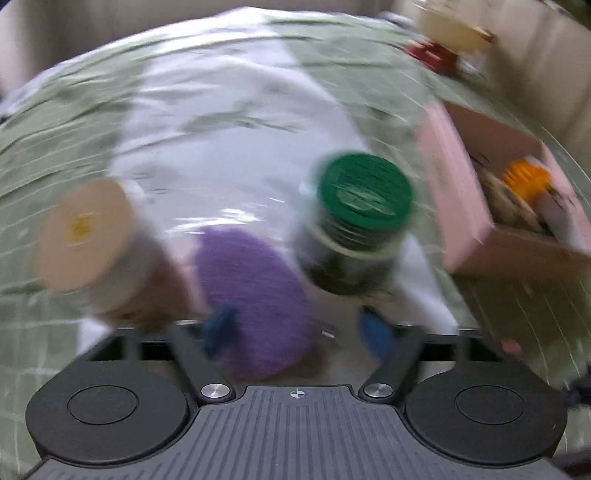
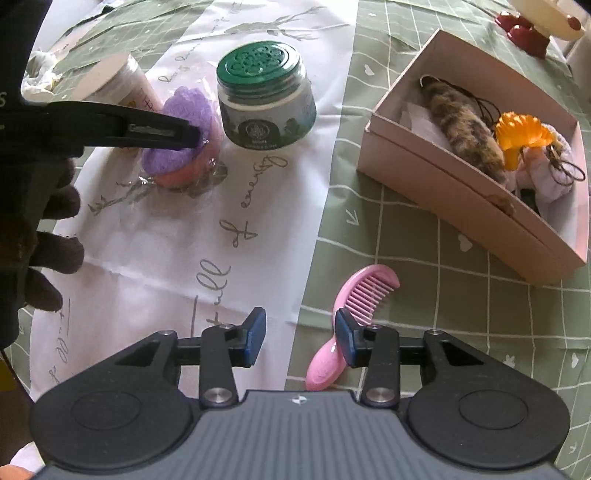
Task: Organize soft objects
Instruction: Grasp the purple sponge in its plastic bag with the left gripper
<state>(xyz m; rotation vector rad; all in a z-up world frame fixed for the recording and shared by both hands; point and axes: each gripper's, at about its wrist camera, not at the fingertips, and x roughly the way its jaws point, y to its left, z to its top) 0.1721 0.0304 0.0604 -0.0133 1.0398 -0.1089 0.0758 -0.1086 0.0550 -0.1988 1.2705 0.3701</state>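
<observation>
Left claw (image 1: 295, 332) stands wide open, blue pads spread either side of the purple knitted puff (image 1: 255, 295), not pressing it. Left view is heavily motion-blurred. In the right view one black finger of the left claw reaches across the puff's top; contact there can't be told. The puff sits on an orange base inside clear wrap, resting on the white printed paper (image 2: 177, 236) that lies over the green checked worktop (image 2: 424, 295).

Right claw (image 2: 301, 338) is partly open, nothing between the pads. Its right pad is just beside, maybe touching, the pink comb (image 2: 354, 314), which lies on the worktop at the paper's edge, handle toward the camera.

Green-lidded jar (image 2: 264, 96) stands upright on the paper just right of the puff. A tube with a beige cap (image 2: 118, 79) leans behind the puff on the left.

Pink open box (image 2: 443, 173) sits on the worktop well right of the jar. Inside: a brown furry piece (image 2: 465, 129), an orange ruffled item (image 2: 521, 134), a pale lilac fabric item (image 2: 546, 173), dark cords.

A dark-gloved hand (image 2: 51, 236) shows at the left edge of the right view. A red-and-cream object (image 2: 532, 26) stands at the far corner, too cropped to identify.
</observation>
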